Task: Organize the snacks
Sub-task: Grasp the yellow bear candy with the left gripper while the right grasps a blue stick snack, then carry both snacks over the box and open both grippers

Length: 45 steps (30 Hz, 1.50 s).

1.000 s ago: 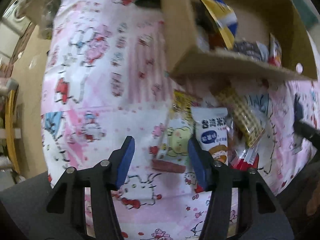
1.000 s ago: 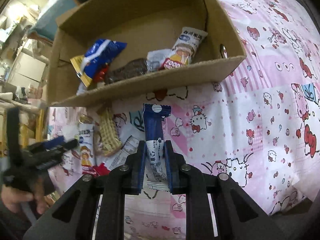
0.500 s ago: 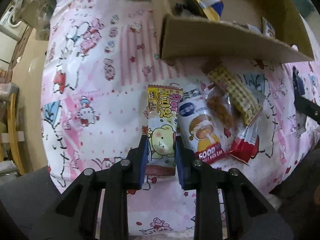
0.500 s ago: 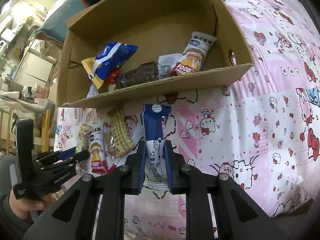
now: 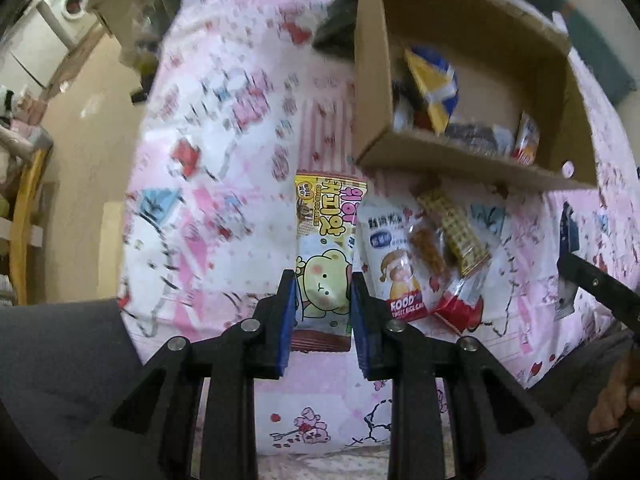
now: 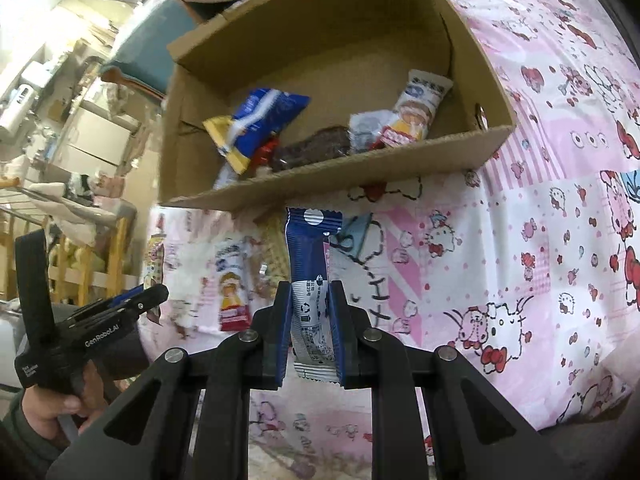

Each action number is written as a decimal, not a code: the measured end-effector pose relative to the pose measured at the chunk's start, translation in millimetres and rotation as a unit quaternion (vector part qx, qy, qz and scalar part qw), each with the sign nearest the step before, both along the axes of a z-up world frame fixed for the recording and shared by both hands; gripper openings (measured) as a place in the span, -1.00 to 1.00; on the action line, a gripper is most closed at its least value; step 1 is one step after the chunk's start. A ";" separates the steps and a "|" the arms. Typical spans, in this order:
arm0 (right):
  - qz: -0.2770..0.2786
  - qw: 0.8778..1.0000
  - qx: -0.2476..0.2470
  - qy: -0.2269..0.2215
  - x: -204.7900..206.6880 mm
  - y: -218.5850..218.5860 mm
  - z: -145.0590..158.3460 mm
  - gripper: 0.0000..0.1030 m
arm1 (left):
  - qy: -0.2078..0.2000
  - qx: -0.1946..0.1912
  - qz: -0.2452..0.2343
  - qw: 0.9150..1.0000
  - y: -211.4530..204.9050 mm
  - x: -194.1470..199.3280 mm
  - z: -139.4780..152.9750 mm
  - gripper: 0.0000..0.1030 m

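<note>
Since the earlier frame the left gripper (image 5: 323, 280) had closed on and raised the yellow bear-printed snack packet (image 5: 326, 258) off the pink cartoon-print cloth (image 5: 224, 216). Right gripper (image 6: 308, 292) clamped a dark blue snack wrapper (image 6: 310, 256) before the open cardboard box (image 6: 360, 178).

Right gripper (image 6: 308, 320) fingers (image 6: 282, 320) clamp a blue wrapper (image 6: 310, 256) before the cardboard box (image 6: 360, 176)
</note>
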State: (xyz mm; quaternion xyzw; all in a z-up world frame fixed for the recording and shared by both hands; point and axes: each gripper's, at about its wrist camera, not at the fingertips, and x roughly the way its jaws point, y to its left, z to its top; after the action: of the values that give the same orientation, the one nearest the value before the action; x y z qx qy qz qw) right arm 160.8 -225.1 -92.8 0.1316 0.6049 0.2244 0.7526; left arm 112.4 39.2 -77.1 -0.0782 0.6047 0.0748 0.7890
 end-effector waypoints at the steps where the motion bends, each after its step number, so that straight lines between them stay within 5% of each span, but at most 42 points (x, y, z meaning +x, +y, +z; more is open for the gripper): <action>1: 0.001 1.000 0.010 -0.006 -1.1 -0.2 4.3 -0.63 | -0.014 0.004 0.000 1.000 -0.1 -2.7 6.6 -0.57; 14: -0.013 0.979 0.148 -0.141 -5.3 -9.9 72.6 -0.63 | -0.155 0.014 -0.026 0.987 -12.3 44.7 95.1 -0.57; 19: -0.029 0.972 0.127 -0.197 7.6 -16.8 90.9 -0.63 | -0.174 0.023 -0.043 0.984 -24.2 60.4 107.2 -0.57; 27: -0.054 0.972 0.109 -0.200 37.0 -32.0 92.2 -0.63 | -0.182 -0.006 -0.069 0.981 -37.0 87.2 110.0 -0.57; 45: -0.047 0.980 0.057 -0.183 91.3 -23.6 70.3 -0.63 | -0.187 0.008 -0.086 0.979 -51.9 137.5 84.3 -0.57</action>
State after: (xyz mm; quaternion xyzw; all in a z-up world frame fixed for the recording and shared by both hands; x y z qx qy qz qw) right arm 252.1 -248.7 -22.5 0.1588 0.4368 0.2432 0.8514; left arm 249.9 -12.7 7.2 -0.0321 0.4503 -0.0040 0.8923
